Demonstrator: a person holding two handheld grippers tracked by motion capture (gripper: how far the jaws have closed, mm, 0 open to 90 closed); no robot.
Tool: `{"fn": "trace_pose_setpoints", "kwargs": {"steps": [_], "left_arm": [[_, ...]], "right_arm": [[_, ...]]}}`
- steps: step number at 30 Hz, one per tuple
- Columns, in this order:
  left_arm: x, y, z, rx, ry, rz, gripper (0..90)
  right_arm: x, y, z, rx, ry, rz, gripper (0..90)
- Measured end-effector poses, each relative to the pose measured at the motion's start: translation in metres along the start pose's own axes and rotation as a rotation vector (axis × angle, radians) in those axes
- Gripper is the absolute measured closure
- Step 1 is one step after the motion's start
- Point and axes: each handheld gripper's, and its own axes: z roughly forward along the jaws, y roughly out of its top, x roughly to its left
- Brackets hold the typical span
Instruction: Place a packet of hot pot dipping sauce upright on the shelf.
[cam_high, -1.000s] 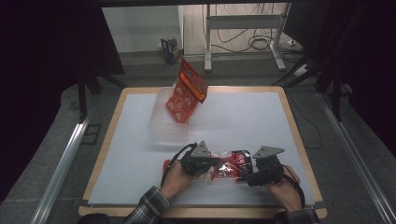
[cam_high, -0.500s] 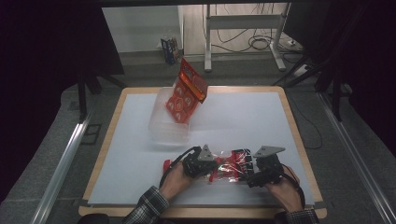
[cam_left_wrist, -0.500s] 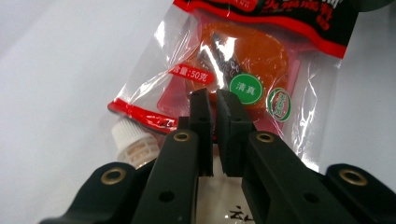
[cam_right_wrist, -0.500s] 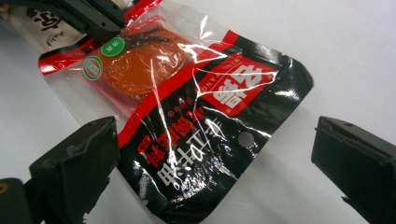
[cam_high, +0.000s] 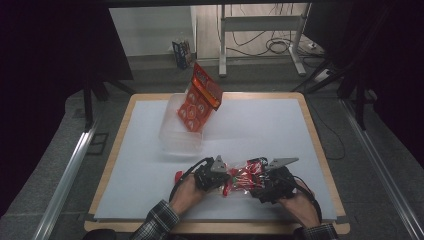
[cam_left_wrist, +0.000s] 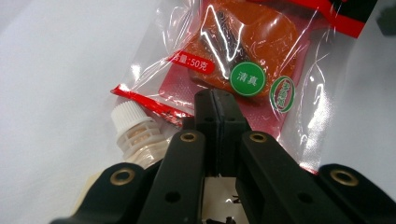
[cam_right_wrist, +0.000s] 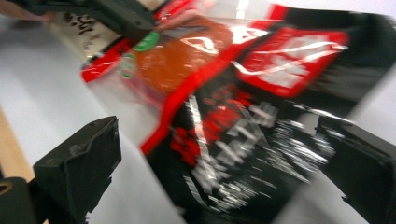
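Note:
A clear snack packet (cam_high: 243, 176) with red and black print lies near the table's front edge between my two grippers. My left gripper (cam_high: 223, 180) is shut on the packet's clear edge (cam_left_wrist: 247, 42), its jaws (cam_left_wrist: 217, 100) pressed together; they have just been closing tighter. My right gripper (cam_high: 254, 184) stands open at the packet's other end; its jaws have just been opening. In the right gripper view the packet (cam_right_wrist: 210, 93) lies between the wide-apart jaws of that gripper (cam_right_wrist: 219, 172), blurred. A beige spout pouch with a white cap (cam_left_wrist: 133, 128) lies under the left gripper.
A clear plastic bin (cam_high: 175, 135) stands at the back left of the white mat, with a red snack bag (cam_high: 200, 100) leaning out of it. The table's wooden rim (cam_high: 320, 150) frames the mat. A small red thing (cam_high: 178, 175) lies left of the left hand.
Both hands stay at the front edge with the packet between them. The packet has shifted only slightly.

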Motion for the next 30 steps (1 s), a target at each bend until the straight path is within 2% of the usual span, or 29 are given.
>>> {"fn": "trace_pose_setpoints", "kwargs": {"steps": [4,6,7,9,11,16,17,20,24,28,30], "left_arm": [[-0.001,0.000,0.000,0.013,0.011,0.006,89.9],[-0.001,0.000,0.000,0.016,0.012,0.007,90.0],[-0.001,0.000,0.000,0.018,0.012,0.006,90.0],[-0.001,0.001,0.001,0.021,0.012,0.003,90.0],[-0.002,0.001,0.001,0.024,0.014,0.006,90.0],[0.000,0.000,0.001,0.026,-0.002,-0.015,90.0],[0.001,0.000,0.001,0.025,-0.008,-0.018,90.0],[0.001,0.000,0.001,0.024,-0.012,-0.022,90.0],[0.001,0.000,0.001,0.021,-0.011,-0.029,90.0],[0.000,0.001,0.000,0.030,0.007,-0.005,89.8],[-0.003,0.003,-0.003,0.030,0.037,0.029,87.8]], "right_arm": [[0.008,0.006,0.004,-0.011,0.026,0.002,2.8],[0.012,0.008,0.004,-0.025,0.009,0.001,5.8],[0.012,0.010,0.004,-0.025,-0.002,0.011,11.5],[0.010,0.013,0.002,-0.036,0.050,0.075,19.6],[0.011,0.016,0.004,-0.036,0.085,0.107,23.7],[0.016,0.026,0.009,-0.059,0.058,0.070,30.5],[0.016,0.027,0.010,-0.059,0.057,0.071,33.1],[0.015,0.030,0.017,-0.059,0.097,0.100,41.5],[0.015,0.033,0.017,-0.075,0.092,0.126,49.8],[0.010,0.034,0.018,-0.066,0.139,0.198,57.9],[0.007,0.034,0.018,-0.068,0.161,0.220,60.9]]}}
